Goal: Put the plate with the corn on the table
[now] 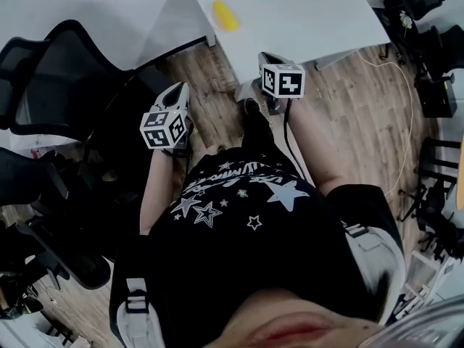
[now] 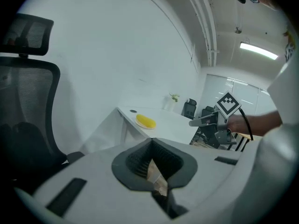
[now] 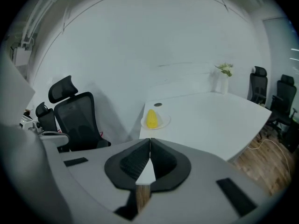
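Standing near the bench (image 3: 210, 115) corner, the plate (image 3: 166, 121) with the corn (image 3: 152, 118) lay ahead of both arms. The right hand-held gripper (image 3: 149, 143) was nearer, the left hand-held gripper (image 2: 152, 146) behind. Both had their jaws together, holding nothing. The corn's long axis pointed roughly away from the right one.

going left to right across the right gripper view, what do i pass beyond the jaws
black mesh office chair -> plate with the corn -> small plant in a white vase -> black chairs by the far wall
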A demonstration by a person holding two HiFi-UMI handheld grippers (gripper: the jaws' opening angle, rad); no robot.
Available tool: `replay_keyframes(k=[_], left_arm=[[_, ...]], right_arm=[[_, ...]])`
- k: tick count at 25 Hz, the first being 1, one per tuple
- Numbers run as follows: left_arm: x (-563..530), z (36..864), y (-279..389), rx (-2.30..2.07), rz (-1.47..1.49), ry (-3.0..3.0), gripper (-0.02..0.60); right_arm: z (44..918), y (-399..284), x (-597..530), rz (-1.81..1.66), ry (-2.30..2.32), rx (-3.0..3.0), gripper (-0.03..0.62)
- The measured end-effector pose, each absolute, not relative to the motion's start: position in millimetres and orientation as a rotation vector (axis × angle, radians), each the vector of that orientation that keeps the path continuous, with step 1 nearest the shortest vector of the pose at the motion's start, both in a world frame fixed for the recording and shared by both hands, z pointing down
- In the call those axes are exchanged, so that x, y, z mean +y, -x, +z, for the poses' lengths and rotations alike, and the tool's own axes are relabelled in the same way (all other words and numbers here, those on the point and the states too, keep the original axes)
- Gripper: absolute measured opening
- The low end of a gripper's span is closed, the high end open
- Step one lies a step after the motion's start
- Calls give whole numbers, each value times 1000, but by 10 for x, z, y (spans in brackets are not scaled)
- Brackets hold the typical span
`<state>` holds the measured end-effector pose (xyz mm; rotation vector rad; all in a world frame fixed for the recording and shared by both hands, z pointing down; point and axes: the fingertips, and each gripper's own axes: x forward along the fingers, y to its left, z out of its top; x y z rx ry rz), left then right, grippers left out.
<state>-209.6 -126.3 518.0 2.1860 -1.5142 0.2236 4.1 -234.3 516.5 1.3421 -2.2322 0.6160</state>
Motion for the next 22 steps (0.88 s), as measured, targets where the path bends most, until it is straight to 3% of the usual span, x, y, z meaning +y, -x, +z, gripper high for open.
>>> replay_keyframes(k=[22], left_arm=[[-1058, 5295, 1780, -1348, 230, -2246, 5]], right_arm=[[5198, -281, -1607, 701, -1406, -2175, 6]])
